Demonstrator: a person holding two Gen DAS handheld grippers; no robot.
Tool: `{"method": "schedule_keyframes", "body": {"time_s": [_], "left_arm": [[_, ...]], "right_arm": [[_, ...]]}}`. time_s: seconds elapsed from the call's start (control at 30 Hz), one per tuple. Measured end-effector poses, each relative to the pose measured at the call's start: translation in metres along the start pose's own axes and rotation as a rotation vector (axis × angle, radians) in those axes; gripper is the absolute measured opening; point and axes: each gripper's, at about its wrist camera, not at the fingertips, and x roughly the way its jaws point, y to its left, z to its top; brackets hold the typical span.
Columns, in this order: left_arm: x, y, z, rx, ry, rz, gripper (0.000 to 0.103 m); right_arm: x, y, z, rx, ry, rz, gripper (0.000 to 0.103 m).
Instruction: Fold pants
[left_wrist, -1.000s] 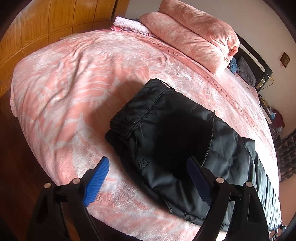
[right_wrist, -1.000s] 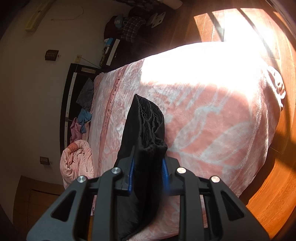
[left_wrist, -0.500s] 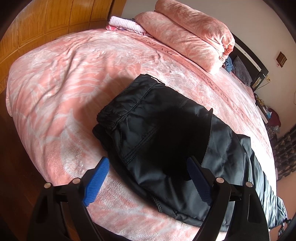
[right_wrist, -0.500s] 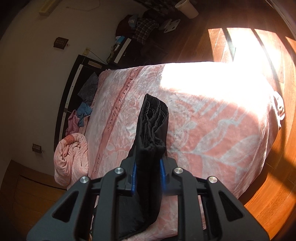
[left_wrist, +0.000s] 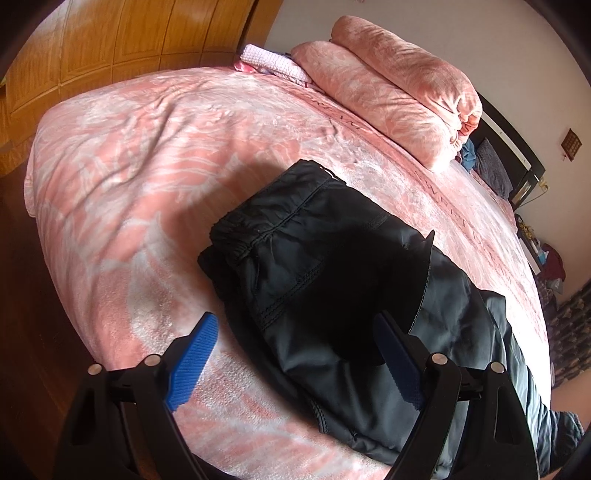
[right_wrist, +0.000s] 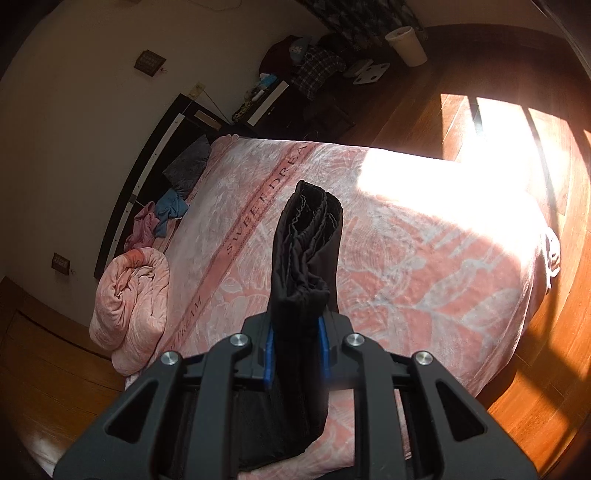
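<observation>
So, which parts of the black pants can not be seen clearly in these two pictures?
- Left wrist view: the middle of the black pants is lost in dark shadow; their lower end is cut off by the open left gripper.
- Right wrist view: the closed right gripper hides the pinched fabric; the layers cannot be counted.

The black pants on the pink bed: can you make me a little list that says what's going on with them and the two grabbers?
garment: black shiny pants, partly folded
resting on: pink flowery bed blanket
left gripper: open, blue fingers on either side of the pants' near edge, holding nothing
right gripper: shut on a bunched black end of the pants
also on bed: rolled pink quilt
floor: brown wood floor, sunlit
</observation>
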Motion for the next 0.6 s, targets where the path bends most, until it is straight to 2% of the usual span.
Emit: {"method": "schedule_keyframes", "body": {"time_s": [0.1, 0.3, 0.6], "left_arm": [[0.003, -0.003, 0.000, -0.019, -0.002, -0.013, 0.088], [0.014, -0.016, -0.005, 0.023, 0.016, 0.012, 0.088], [0.018, 0.001, -0.006, -0.053, 0.040, -0.019, 0.091]], "right_arm": [[-0.005, 0.014, -0.003, -0.018, -0.003, 0.023, 0.017], [-0.007, 0.030, -0.005, -0.048, -0.007, 0.023, 0.017], [-0.012, 0.050, -0.017, -0.086, -0.024, 0.006, 0.016]]}}
